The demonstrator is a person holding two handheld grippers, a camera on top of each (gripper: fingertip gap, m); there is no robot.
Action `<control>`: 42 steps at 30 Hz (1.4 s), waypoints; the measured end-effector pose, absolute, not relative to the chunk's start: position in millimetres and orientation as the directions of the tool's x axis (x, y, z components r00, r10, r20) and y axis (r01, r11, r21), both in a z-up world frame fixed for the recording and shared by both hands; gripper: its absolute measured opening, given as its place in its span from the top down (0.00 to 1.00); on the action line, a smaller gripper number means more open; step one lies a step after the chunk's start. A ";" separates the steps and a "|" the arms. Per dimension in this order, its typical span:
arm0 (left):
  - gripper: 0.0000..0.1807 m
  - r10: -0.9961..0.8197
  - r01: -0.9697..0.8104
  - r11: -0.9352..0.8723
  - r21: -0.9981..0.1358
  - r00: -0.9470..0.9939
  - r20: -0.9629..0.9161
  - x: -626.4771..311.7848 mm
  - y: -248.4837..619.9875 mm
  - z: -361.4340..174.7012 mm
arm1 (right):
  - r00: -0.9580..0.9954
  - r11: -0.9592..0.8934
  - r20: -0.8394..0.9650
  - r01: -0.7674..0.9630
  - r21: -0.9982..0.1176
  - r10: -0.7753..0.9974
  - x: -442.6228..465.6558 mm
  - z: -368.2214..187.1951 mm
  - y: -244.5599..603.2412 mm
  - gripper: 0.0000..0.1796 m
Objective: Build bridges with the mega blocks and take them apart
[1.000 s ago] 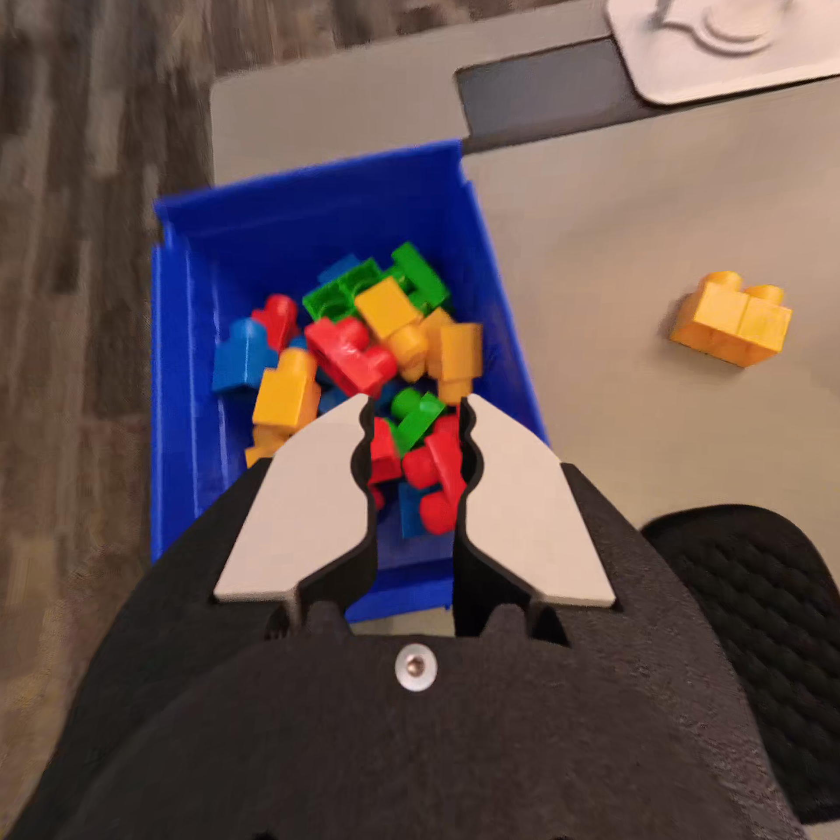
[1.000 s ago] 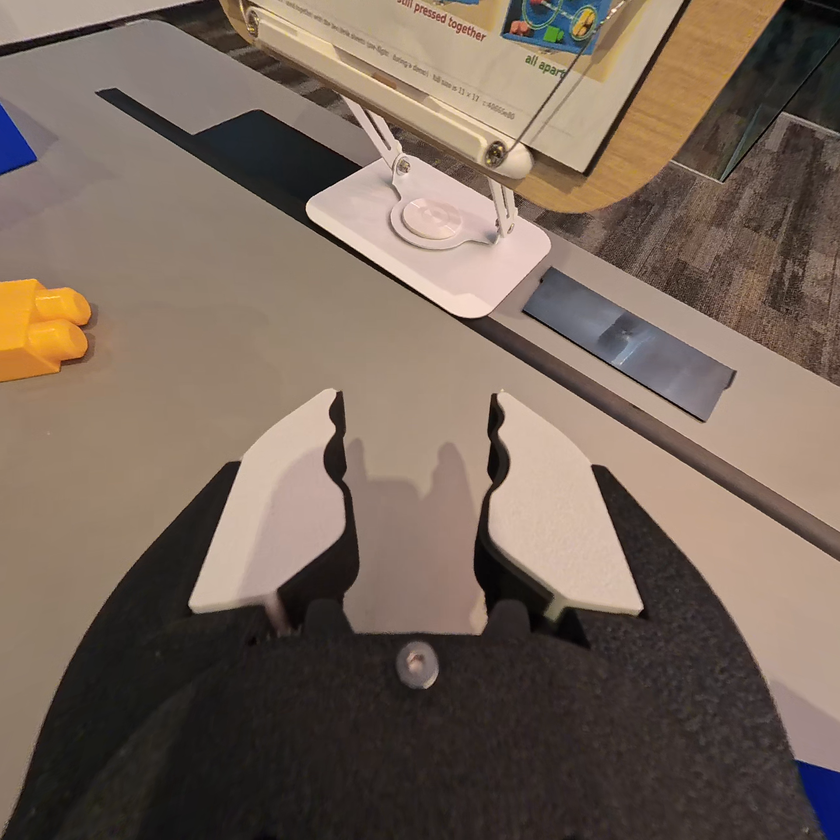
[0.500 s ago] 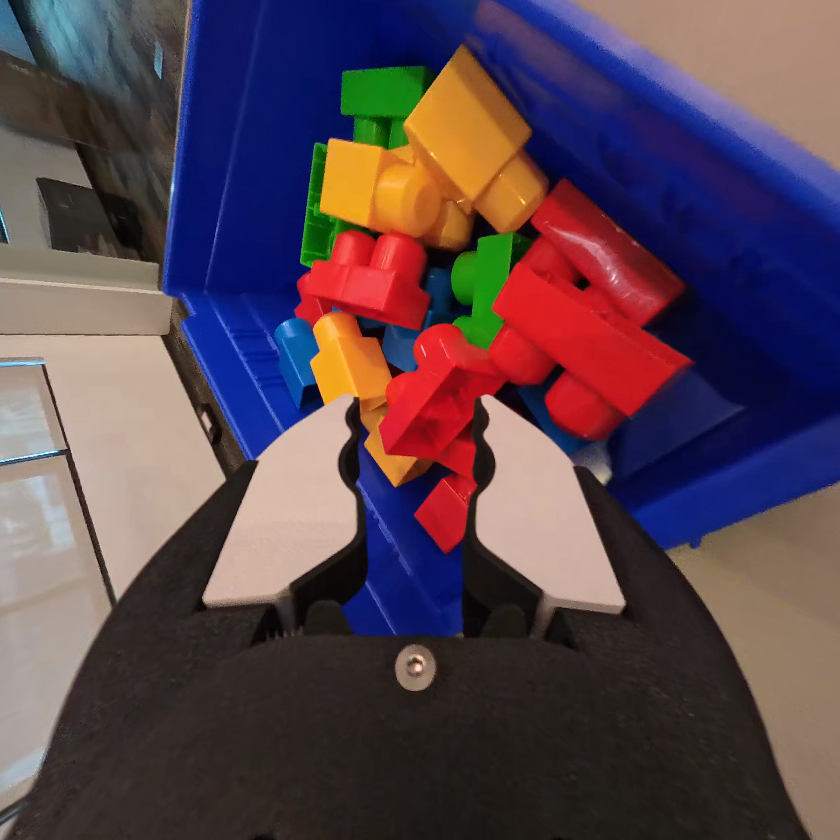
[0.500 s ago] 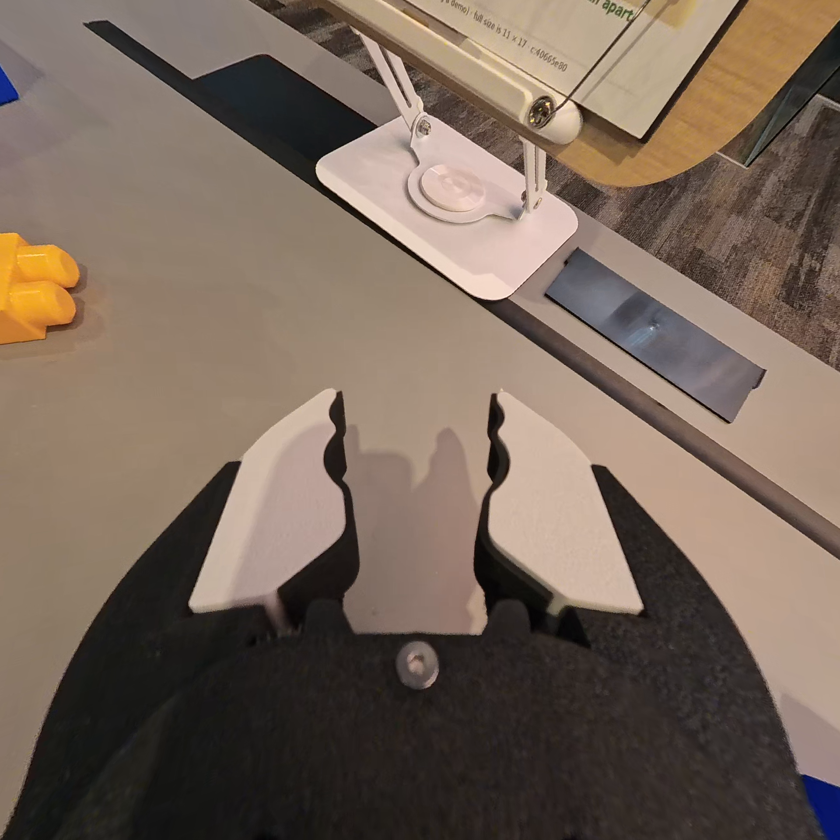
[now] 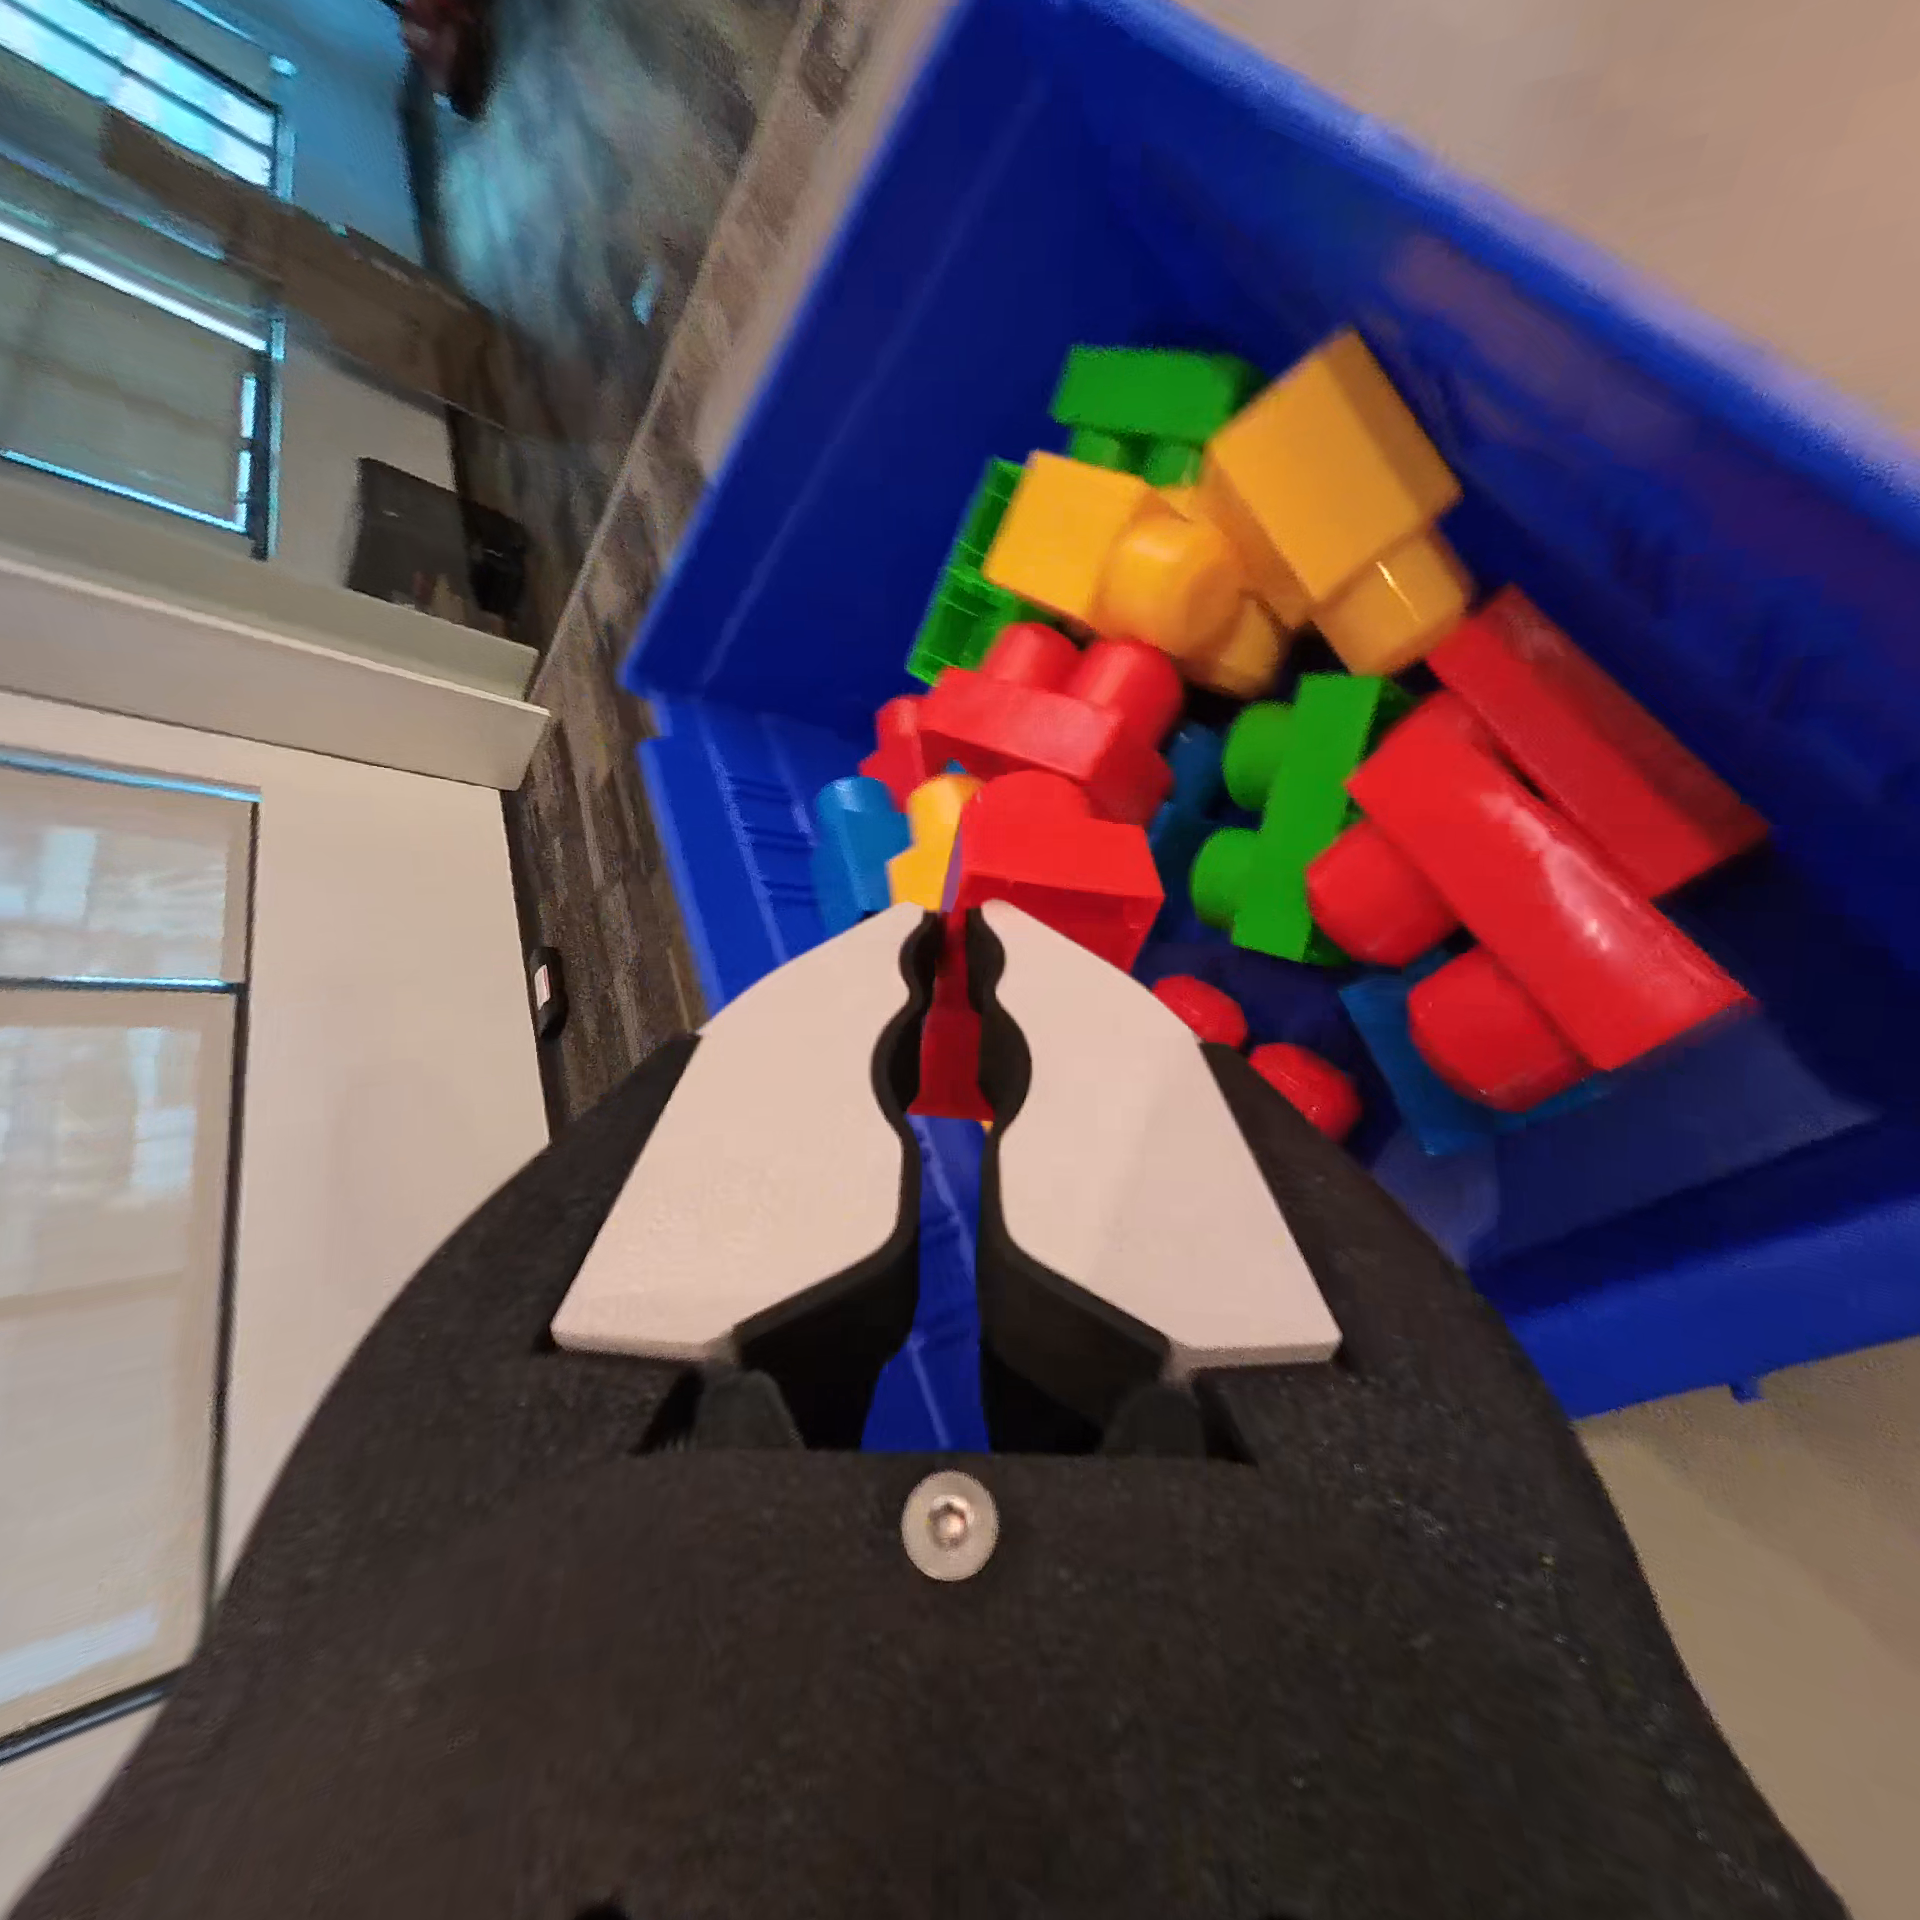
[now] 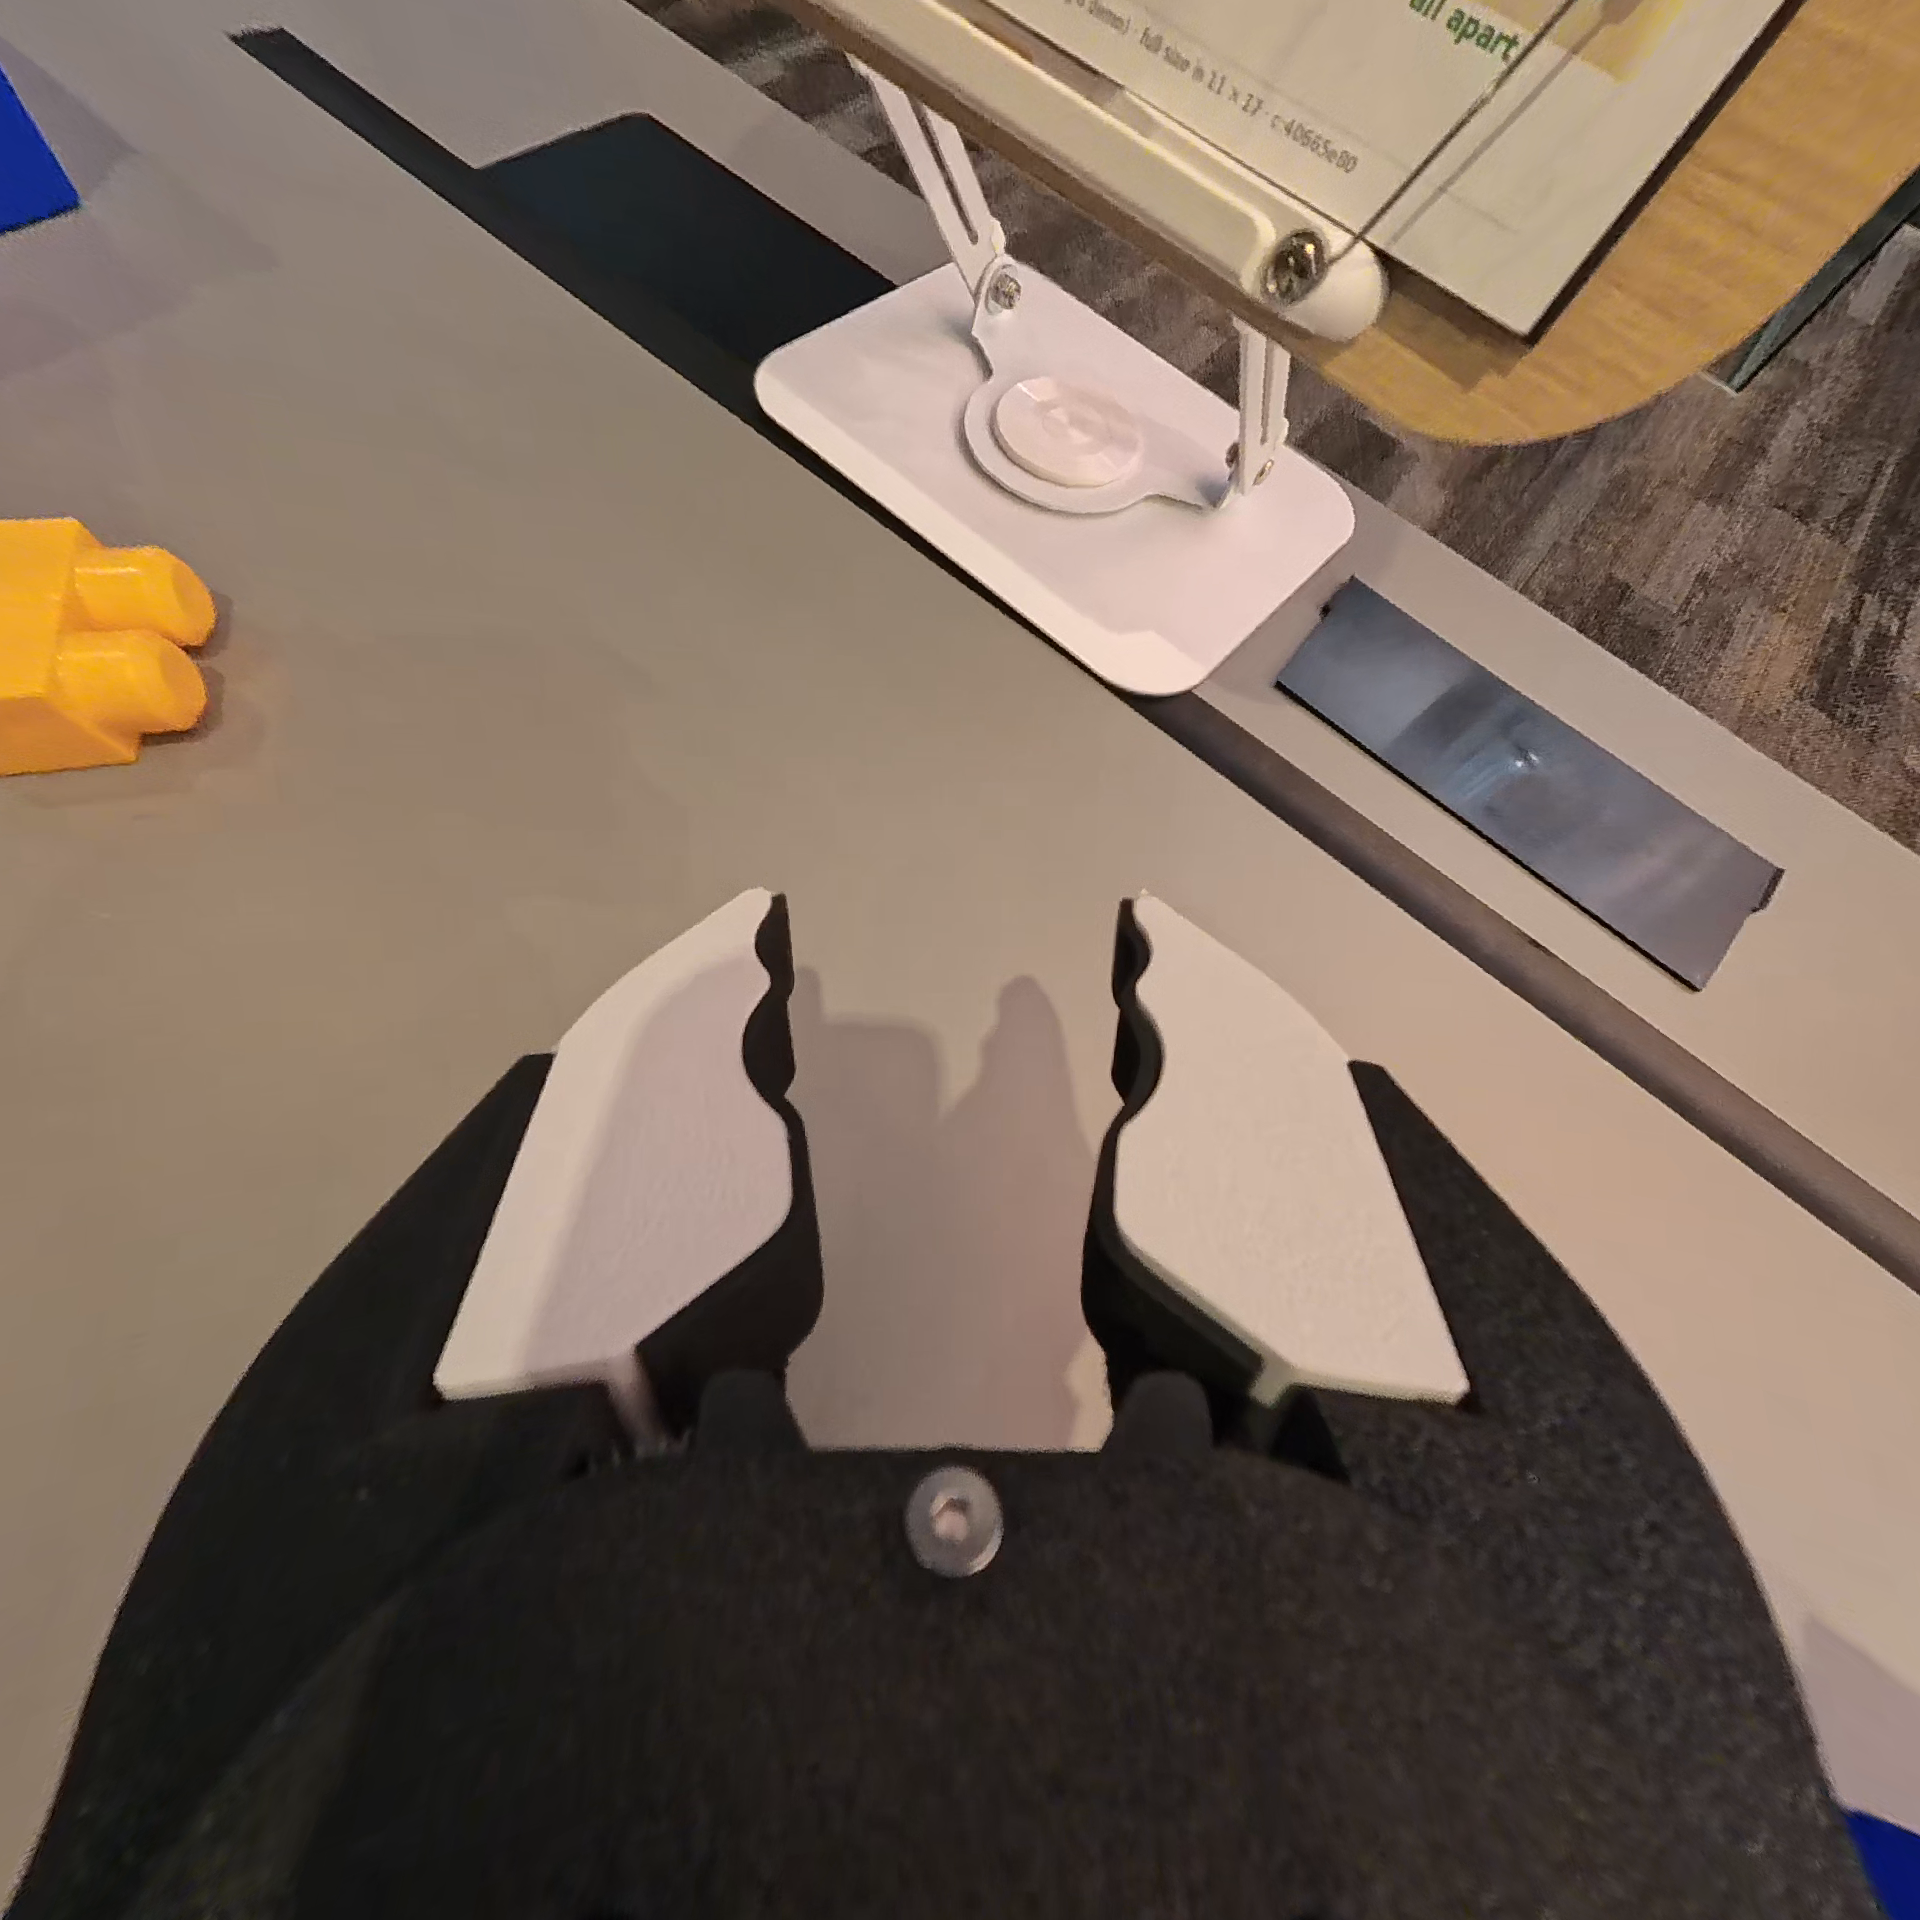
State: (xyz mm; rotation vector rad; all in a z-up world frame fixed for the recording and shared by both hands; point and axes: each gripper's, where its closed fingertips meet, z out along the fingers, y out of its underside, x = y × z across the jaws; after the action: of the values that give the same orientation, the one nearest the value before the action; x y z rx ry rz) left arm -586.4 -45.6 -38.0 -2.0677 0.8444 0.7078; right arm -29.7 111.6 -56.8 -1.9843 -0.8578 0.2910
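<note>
Both grippers look the same tbh: the left gripper (image 5: 951, 920) and right gripper (image 6: 951, 914) have chunky textured black bodies, pale grey wavy-edged fingers (image 6: 644, 1153) with black inner pads, one silver hex screw (image 6: 953, 1529).
</note>
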 end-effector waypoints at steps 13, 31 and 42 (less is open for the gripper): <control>0.97 -0.765 -0.105 -0.167 -0.980 0.641 0.062 -290.7 -86.6 101.5 | 0.056 0.066 0.074 0.129 -0.989 0.996 -169.7 55.3 -36.3 0.64; 0.97 -0.909 0.039 -0.236 -0.971 0.345 0.235 -185.7 -93.0 97.2 | -0.257 -0.042 -0.037 -0.011 -0.999 0.966 -196.3 83.2 -100.7 0.69; 0.85 -0.889 -0.013 -0.244 -0.970 0.404 0.218 -198.2 -87.0 87.4 | -0.313 -0.084 -0.087 0.024 -0.996 0.946 -201.1 75.6 -103.8 0.82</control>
State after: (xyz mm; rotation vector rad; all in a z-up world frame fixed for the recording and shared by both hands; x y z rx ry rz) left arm -198.2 -87.0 87.4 -1.5950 0.8181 -1.0277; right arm -201.1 -103.8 75.6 -1.1136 -1.4075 1.5039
